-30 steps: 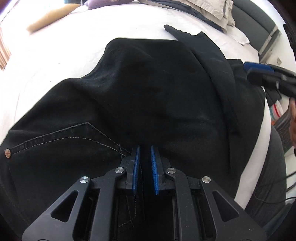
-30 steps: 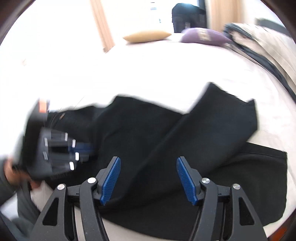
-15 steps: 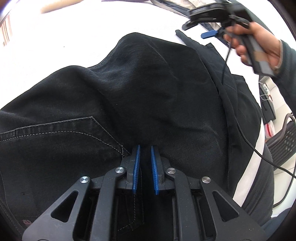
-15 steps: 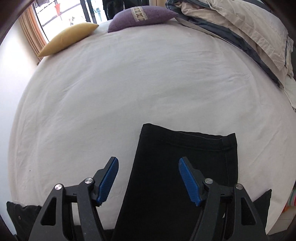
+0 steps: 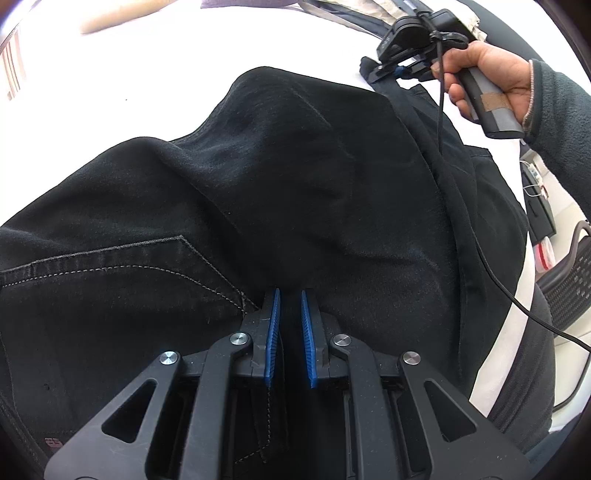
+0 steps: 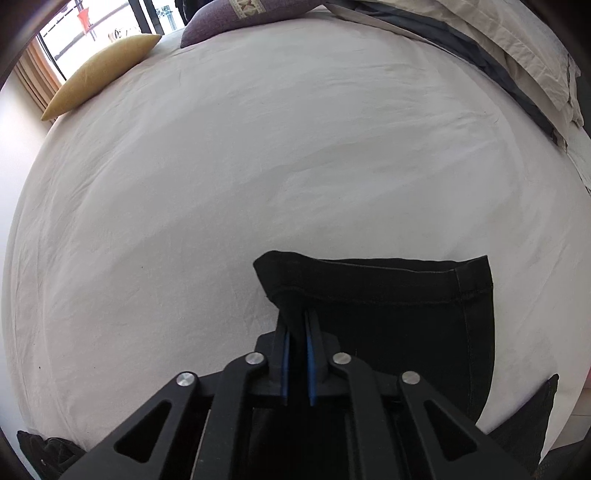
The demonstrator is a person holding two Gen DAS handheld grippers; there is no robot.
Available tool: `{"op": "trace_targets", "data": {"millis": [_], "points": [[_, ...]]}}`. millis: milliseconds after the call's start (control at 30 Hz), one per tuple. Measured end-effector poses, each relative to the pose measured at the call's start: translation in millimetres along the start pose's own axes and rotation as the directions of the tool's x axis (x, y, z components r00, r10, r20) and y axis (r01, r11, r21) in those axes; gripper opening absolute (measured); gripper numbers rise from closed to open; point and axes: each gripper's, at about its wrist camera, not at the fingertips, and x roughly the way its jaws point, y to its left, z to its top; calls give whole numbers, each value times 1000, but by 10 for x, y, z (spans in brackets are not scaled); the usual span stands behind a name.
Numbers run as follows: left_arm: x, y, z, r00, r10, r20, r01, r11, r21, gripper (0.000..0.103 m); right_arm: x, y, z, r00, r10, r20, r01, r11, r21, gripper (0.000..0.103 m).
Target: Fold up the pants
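Observation:
Black pants lie bunched on a white bed. In the left wrist view my left gripper is shut on a fold of the fabric beside a stitched back pocket. A hand holds my right gripper at the far right, over the leg end. In the right wrist view my right gripper is shut on the left corner of the hemmed leg cuff, which is pulled up into a small peak between the blue pads.
White bed sheet spreads wide beyond the cuff. A yellow cushion and a purple cushion lie at the far edge, rumpled bedding at the far right. A mesh chair stands beside the bed.
My right gripper swung across to the leg end, came down on the cuff's corner and shut on it. The left gripper kept its grip and barely moved.

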Motion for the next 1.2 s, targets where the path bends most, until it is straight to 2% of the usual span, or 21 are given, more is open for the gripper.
{"op": "trace_targets", "data": {"millis": [133, 267, 400, 533, 600, 667, 733, 833, 967, 1200], "points": [[1, -54, -20, 1000, 7, -1, -7, 1000, 0, 12, -345, -312, -91, 993, 74, 90, -80, 995, 66, 4], [40, -144, -16, 1000, 22, -4, -22, 1000, 4, 12, -814, -751, -315, 972, 118, 204, -147, 980, 131, 3], [34, -181, 0, 999, 40, -10, -40, 999, 6, 12, -1326, -1317, -750, 928, 158, 338, -240, 947, 216, 3], [49, -230, 18, 999, 49, -21, -49, 999, 1, 12, -1626, -2039, -1308, 889, 145, 434, -313, 884, 346, 3], [71, -258, 53, 998, 57, -29, -57, 998, -1, 12, -1607, -2401, -1612, 886, 129, 445, -337, 840, 426, 3], [85, -276, 66, 997, 70, -35, -70, 998, 2, 12, -1503, -2703, -1936, 892, 118, 435, -348, 795, 496, 3], [82, -296, 87, 996, 84, -37, -84, 996, 4, 12, -1319, -2907, -2213, 904, 119, 412, -356, 743, 567, 3], [72, -330, 105, 994, 99, -38, -99, 995, -1, 12, -1110, -3020, -2534, 910, 108, 400, -359, 688, 631, 3], [65, -351, 112, 993, 108, -39, -108, 994, -7, 12, -1037, -3047, -2720, 901, 100, 423, -381, 652, 655, 3], [41, -424, 136, 990, 136, -44, -136, 991, -2, 12, -1127, -3168, -2764, 880, 110, 462, -424, 621, 660, 3]]}}
